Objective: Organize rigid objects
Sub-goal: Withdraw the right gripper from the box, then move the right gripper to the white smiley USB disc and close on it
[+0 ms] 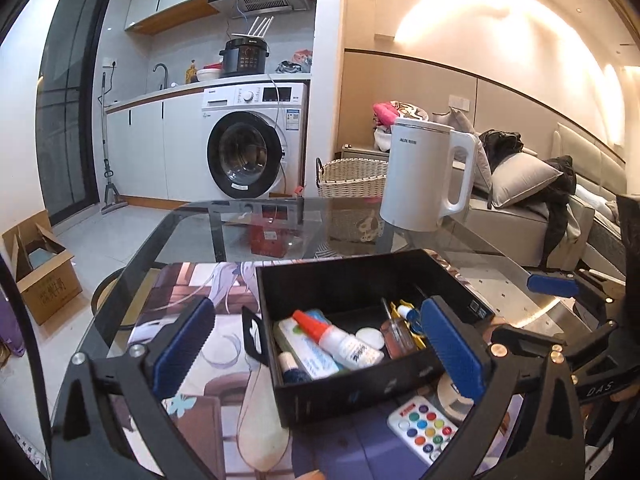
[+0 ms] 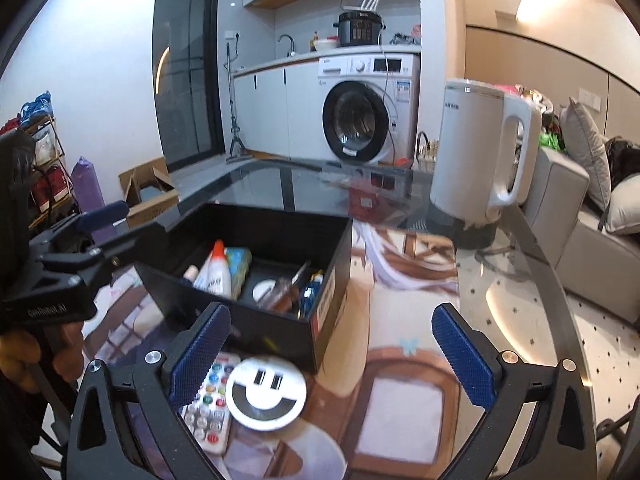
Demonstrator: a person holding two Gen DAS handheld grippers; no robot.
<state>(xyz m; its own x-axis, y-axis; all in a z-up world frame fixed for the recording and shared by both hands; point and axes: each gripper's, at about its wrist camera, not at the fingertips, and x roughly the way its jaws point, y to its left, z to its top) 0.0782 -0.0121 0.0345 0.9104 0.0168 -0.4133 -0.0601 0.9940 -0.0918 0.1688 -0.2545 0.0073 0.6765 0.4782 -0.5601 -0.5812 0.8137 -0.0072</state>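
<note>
A black open box sits on a printed mat on the glass table. Inside lie a white glue bottle with a red cap, a green-white tube, a small perfume bottle, a white round lid and other small items. A white remote with coloured buttons and a white round smiley-face disc lie in front of the box. My left gripper is open over the box's near side. My right gripper is open above the mat, by the box's near right corner.
A white electric kettle stands on the table behind the box. A roll of tape lies beside the remote. The table's curved glass edge runs on the right, with a sofa beyond.
</note>
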